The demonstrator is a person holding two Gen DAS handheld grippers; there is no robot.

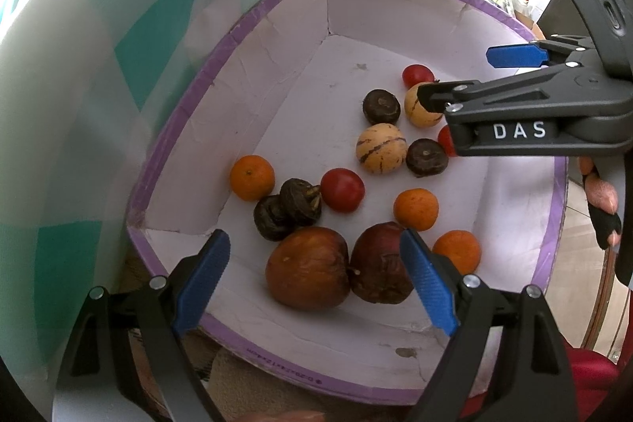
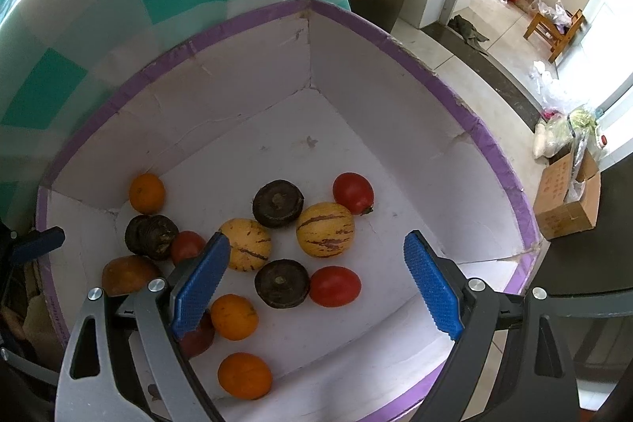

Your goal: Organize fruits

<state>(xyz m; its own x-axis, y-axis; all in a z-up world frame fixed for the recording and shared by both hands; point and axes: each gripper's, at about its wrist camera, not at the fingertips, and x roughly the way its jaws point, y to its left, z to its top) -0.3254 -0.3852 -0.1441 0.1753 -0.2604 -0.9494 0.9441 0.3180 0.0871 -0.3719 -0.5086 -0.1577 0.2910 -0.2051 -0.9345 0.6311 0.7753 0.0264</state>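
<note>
A white cardboard box with a purple rim (image 1: 186, 105) (image 2: 486, 145) holds loose fruit. In the left wrist view I see oranges (image 1: 252, 177), red tomatoes (image 1: 342, 189), dark round fruits (image 1: 381, 106), striped yellow melons (image 1: 381, 148) and two large brown fruits (image 1: 307, 272). My left gripper (image 1: 316, 283) is open and empty, its jaws on either side of the two brown fruits. My right gripper (image 2: 316, 283) is open and empty above a dark fruit (image 2: 281, 283) and a tomato (image 2: 335, 286). It also shows in the left wrist view (image 1: 459, 74), over a yellow melon.
A teal and white checked cloth (image 1: 99, 66) (image 2: 118, 6) hangs beside the box's far left wall. Beyond the box lie tiled floor, a brown carton (image 2: 569, 200), bags and a wooden chair (image 2: 554, 30).
</note>
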